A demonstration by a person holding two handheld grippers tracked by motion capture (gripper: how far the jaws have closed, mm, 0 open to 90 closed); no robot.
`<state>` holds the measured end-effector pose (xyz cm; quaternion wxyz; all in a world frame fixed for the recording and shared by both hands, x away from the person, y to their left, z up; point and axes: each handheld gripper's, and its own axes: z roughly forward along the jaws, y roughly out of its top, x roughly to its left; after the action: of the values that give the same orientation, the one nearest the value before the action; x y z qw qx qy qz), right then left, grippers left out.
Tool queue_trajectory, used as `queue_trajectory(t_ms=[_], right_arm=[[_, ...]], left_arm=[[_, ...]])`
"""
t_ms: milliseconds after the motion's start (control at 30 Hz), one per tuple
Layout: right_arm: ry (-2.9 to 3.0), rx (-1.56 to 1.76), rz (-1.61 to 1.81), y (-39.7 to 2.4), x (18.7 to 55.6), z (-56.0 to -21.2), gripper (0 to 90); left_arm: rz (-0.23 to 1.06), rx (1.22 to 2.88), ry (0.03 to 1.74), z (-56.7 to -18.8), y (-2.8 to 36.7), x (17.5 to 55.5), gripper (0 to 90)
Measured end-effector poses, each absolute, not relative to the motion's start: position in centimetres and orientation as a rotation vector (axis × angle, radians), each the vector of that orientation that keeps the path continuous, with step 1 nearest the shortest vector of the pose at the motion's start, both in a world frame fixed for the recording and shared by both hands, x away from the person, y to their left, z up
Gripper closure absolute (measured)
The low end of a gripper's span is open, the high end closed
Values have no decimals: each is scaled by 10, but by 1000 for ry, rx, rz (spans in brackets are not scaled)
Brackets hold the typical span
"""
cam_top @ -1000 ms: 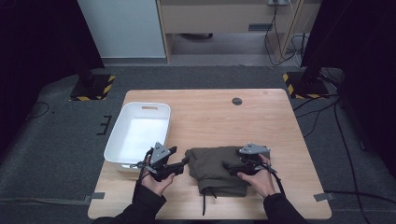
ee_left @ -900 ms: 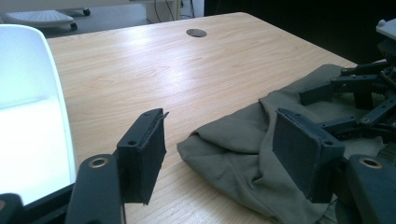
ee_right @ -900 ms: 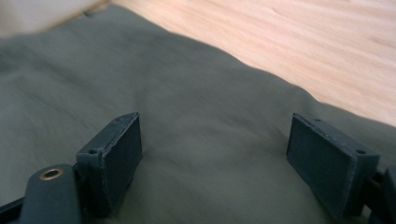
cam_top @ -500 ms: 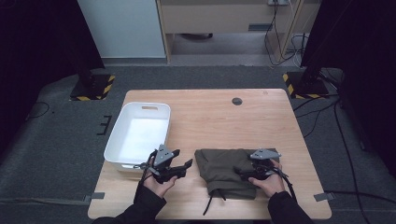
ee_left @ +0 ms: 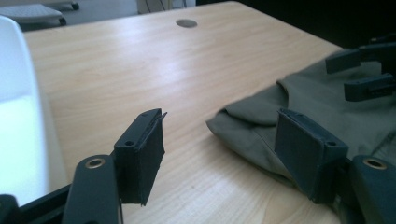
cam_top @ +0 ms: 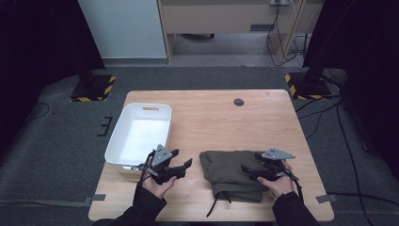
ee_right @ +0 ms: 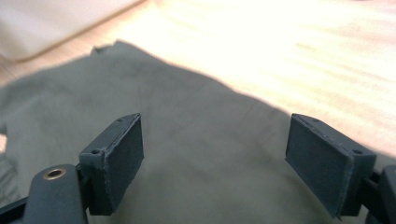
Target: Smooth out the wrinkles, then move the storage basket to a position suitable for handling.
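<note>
- High view: one folded olive garment (cam_top: 234, 173) lies on the counter (cam_top: 221, 117) near its near edge, right of one white bin (cam_top: 139, 134). Left tool (cam_top: 182, 165) hovers apart, empty, between them; right tool (cam_top: 248, 168) sits over the cloth's right side.
- Left gripper view: jaws apart, the garment's left edge (ee_left: 261, 126) ahead.
- Right gripper view: jaws apart above fabric (ee_right: 187, 140), gripping nothing. Folding looks finished; next likely calls for clamping both sides and lifting it to the bin.
</note>
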<state>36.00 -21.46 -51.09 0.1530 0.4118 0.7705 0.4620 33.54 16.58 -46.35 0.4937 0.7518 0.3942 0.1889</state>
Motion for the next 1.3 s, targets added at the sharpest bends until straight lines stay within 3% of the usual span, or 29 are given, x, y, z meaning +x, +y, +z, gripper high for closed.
queue_trajectory(t_ms=[267,600,900,1300], right_arm=[[2221,1166,1326,-209,361,-510,182],[2240,1149,1317,-201,361,-512,180],[2265,1142,1307,-196,361,-514,180],[2273,1144,1298,-198,361,-516,181]], left_arm=[[502,1756,991,-440,188,339,321],[613,1631,1149,-411,259,354,312],[712,1603,1284,-419,311,371,312],[774,1633,1381,-430,345,383,316]])
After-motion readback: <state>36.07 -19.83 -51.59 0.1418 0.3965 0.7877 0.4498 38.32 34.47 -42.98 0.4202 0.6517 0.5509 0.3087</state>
